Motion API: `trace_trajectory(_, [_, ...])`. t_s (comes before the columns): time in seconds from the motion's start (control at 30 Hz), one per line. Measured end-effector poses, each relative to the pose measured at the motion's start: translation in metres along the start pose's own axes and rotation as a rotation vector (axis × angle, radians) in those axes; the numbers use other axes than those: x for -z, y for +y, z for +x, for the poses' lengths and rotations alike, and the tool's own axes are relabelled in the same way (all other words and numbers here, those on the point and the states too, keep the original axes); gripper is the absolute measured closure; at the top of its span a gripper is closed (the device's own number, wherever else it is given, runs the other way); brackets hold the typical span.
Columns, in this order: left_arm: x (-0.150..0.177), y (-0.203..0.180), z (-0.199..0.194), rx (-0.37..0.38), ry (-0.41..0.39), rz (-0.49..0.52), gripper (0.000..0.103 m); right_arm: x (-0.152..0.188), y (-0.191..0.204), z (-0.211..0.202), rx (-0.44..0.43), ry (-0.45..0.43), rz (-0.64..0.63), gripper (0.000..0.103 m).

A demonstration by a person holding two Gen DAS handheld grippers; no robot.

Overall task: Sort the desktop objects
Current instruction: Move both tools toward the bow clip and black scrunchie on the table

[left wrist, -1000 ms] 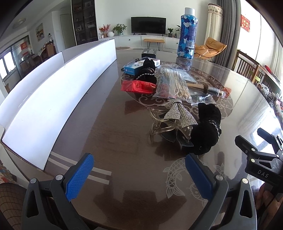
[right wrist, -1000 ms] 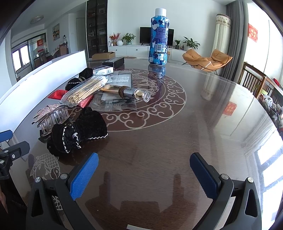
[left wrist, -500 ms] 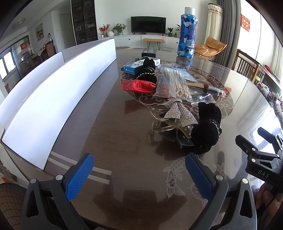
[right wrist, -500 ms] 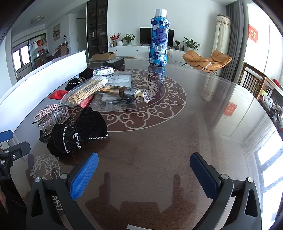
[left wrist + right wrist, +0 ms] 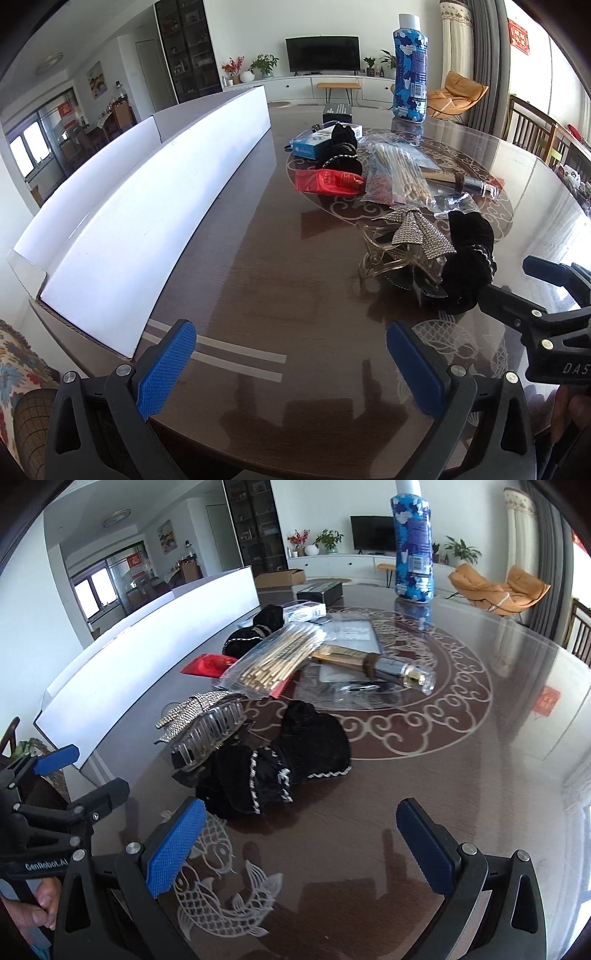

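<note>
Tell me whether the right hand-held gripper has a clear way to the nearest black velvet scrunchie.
Probably yes: the right hand-held gripper is open, and only bare table lies between it and the black velvet scrunchie.

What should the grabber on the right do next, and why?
Probably ease the right gripper forward and a little left to the black velvet scrunchie. Its jaws are open and empty, and that scrunchie lies closest, just ahead of its left finger, beside the rhinestone hair claw.

A: What's hidden?
B: Bottle (image 5: 413, 550) cap cut off at 12 o'clock, right view. Clip (image 5: 399, 254) partly behind scrunchie (image 5: 466, 266).
A: Labels?
B: Box (image 5: 308, 147) text too small, 12 o'clock.
</note>
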State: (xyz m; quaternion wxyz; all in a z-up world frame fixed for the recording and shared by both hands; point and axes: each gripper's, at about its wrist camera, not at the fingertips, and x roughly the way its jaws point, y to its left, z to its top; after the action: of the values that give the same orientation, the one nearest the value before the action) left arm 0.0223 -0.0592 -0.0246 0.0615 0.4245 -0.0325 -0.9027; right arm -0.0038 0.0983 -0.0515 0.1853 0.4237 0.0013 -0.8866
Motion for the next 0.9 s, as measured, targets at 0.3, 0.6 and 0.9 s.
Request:
trace_trajectory(0.3, [0.002, 0.013, 0.004, 0.009, 0.016, -0.037, 0.000, -0.019, -0.034, 0.030, 0.185, 0.069, 0.038, 0.000])
trace_trajectory(0.6, [-0.003, -0.017, 0.012, 0.108, 0.050, 0.030, 0.000, 0.010, -0.055, 0.011, 0.213, 0.094, 0.011, 0.000])
trace_trajectory(0.9, [-0.044, -0.056, 0.042, 0.214, 0.087, 0.113, 0.000, 0.013, -0.056, 0.010, 0.236, 0.065, 0.037, 0.000])
